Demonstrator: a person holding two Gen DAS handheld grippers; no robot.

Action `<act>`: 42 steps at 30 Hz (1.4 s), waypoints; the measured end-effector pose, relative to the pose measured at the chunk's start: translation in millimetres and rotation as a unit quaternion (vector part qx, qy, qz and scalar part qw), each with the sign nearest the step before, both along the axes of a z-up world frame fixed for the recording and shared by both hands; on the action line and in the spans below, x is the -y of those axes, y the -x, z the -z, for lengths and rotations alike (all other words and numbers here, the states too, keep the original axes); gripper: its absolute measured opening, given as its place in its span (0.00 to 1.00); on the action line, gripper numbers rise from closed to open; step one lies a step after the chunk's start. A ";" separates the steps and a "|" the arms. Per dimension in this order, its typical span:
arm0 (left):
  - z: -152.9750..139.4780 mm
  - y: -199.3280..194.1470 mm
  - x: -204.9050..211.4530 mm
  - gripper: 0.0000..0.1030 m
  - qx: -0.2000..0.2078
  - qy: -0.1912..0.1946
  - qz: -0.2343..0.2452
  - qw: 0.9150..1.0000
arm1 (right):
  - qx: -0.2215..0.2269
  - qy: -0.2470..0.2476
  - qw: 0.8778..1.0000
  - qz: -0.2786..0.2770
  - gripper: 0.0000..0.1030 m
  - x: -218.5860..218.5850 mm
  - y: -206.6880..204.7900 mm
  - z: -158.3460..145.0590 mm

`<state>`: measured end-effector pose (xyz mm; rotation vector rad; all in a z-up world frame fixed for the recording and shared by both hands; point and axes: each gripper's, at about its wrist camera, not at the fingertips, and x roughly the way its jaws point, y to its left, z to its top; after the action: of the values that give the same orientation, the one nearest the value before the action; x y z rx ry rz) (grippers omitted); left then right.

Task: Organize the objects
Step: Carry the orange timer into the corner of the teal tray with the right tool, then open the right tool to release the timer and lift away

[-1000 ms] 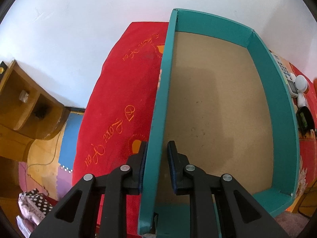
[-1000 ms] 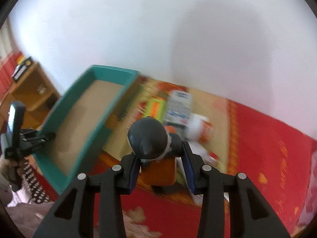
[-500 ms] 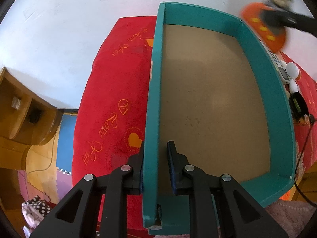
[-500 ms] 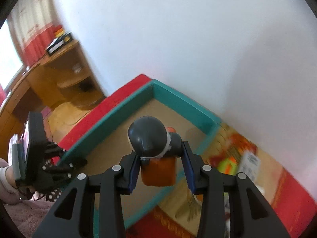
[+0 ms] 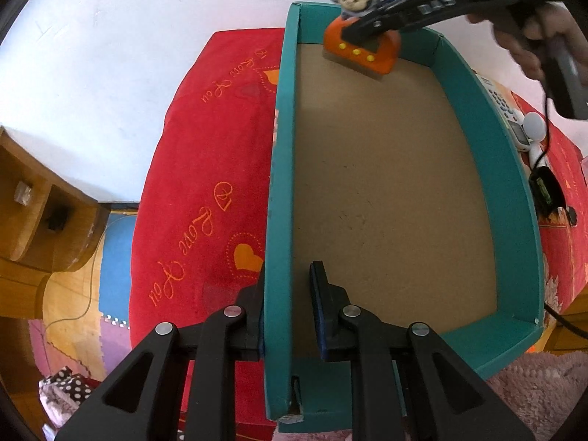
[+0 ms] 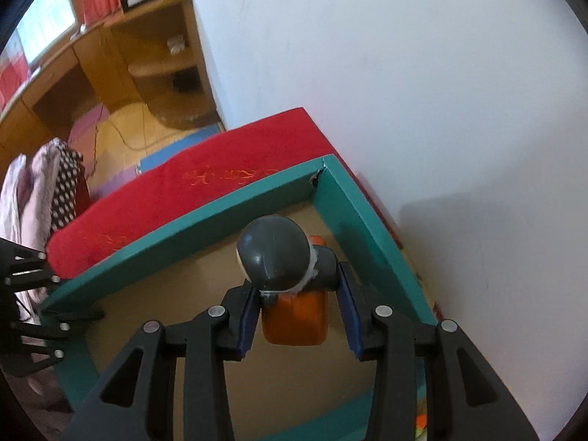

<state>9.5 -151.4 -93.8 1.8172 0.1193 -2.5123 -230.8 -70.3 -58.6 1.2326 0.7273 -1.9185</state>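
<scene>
Clamping the long left wall of the teal box (image 5: 514, 169), the left gripper (image 5: 288, 305) has one pad outside and one inside that wall, squeezed tight against it near the box's near corner. The box sits on a red blanket (image 5: 205, 183) patterned with orange hearts and script, its brown cardboard floor bare except at the far end. Over that far end, close to the far wall and the far left corner, the right gripper (image 6: 297, 316) grasps a toy figure (image 6: 294, 316): an orange body with yellow buttons and a dark grey rounded head, pinched between the blue-padded fingers (image 6: 246, 316). In the left wrist view the toy (image 5: 362, 49) appears tilted; whether its base touches the box floor I cannot tell. Beyond the box's right wall lie a calculator (image 5: 505, 114) and a white round object (image 5: 534, 125).
</scene>
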 end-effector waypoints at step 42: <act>-3.4 -8.9 -9.2 0.19 -0.007 0.006 0.011 1.000 | -0.015 0.076 0.991 0.106 0.55 -83.6 -44.4 -71.4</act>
<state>18.4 -142.2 -90.5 1.8064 0.0852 -2.5367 -186.4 13.3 12.8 1.2280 0.4692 -2.1261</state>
